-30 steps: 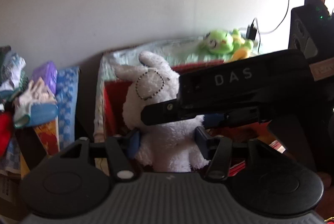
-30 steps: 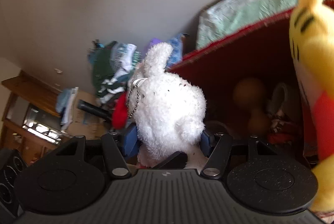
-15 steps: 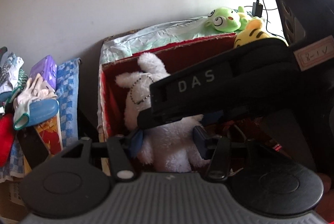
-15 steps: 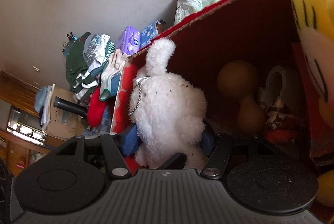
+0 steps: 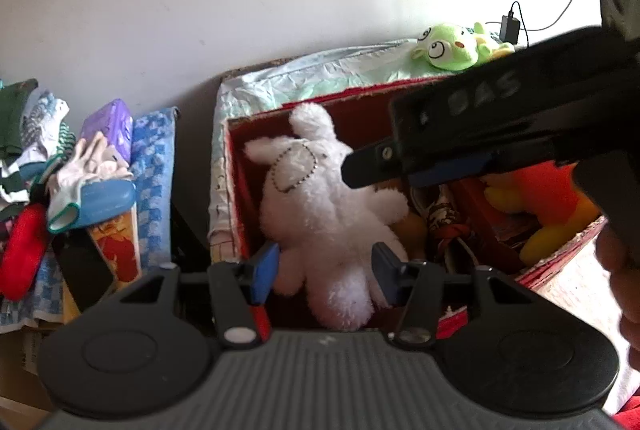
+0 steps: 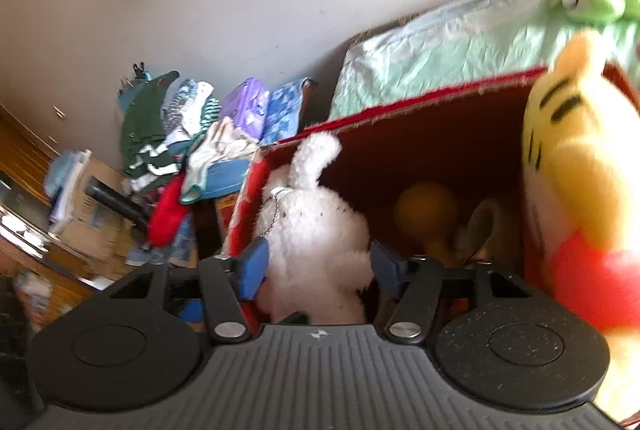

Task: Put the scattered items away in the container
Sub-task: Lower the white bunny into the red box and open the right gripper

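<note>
— While both claws sit around it, what does the toy look like?

— It's a white plush rabbit (image 5: 320,213), shaggy and soft, with two stubby ears and a loop of small metal beads (image 5: 292,169) lying on its head. Dark specks dot the fur in the right wrist view.

— Where is it?

— Inside the red box (image 5: 236,157), against the wall at the left of the frame. That box has a fuzzy red lining and a frayed rim.

— Which way does it point?

— In the left wrist view its long axis runs from the bottom centre up toward the upper left: feet nearest the camera, head toward the far wall. One ear sticks up, the other out to the left.

— And the claws?

— The left gripper (image 5: 324,270) is narrow, its blue pads pressed into the fur on both sides of the legs, so it holds the rabbit. The right gripper (image 6: 316,262) has just been closing with the rabbit's body between its jaws; fur brushes both pads, but I cannot tell whether they bite.

— Anything else in there?

— A smooth brown rounded thing (image 6: 424,209) at centre right, and a yellow striped plush (image 6: 576,189) at the right edge.
</note>
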`<state>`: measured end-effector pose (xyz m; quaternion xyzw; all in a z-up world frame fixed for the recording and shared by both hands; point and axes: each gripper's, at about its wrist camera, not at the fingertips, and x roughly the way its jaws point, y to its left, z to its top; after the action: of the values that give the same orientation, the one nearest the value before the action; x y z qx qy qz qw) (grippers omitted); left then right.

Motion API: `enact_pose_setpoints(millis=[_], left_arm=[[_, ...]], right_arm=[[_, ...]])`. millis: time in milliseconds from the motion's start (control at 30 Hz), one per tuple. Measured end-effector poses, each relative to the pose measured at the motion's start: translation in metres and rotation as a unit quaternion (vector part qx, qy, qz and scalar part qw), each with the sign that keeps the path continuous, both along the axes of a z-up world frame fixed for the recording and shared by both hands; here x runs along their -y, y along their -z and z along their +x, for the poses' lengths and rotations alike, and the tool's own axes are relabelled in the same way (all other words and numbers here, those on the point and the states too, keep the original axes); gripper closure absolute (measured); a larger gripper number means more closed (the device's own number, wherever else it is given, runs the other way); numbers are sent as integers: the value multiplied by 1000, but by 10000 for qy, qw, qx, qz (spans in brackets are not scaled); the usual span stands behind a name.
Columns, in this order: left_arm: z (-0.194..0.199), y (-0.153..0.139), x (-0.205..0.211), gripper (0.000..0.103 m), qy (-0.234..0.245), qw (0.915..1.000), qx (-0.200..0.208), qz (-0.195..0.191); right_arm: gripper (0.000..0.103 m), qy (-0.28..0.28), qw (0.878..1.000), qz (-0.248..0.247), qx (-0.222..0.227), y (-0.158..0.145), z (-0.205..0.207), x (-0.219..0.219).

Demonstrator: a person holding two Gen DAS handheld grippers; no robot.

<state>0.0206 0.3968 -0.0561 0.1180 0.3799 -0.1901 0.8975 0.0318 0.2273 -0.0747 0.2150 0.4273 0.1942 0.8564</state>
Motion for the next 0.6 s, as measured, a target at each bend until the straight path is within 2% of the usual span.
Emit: enact_pose_setpoints(millis=[67, 233, 333, 467, 600], left_arm=[[-4, -4, -1, 50, 8, 10000, 41, -38], [-6, -6, 1, 50, -14, 10000, 63, -41], [-7, -5, 2, 50, -4, 10000, 30, -26], [-4, -3, 5, 50, -28, 10000, -29, 12], [-1, -4, 7, 50, -59, 10000, -32, 50]], right_arm=[[51, -13, 9999, -61, -95, 6, 5, -4], [57, -306, 9983, 272, -410, 21, 16, -17], [57, -450, 9984, 92, -335, 20, 15, -27], [56, -446, 9980, 189, -410, 21, 16, -23], [56, -361, 9988, 189, -267, 13, 12, -16]])
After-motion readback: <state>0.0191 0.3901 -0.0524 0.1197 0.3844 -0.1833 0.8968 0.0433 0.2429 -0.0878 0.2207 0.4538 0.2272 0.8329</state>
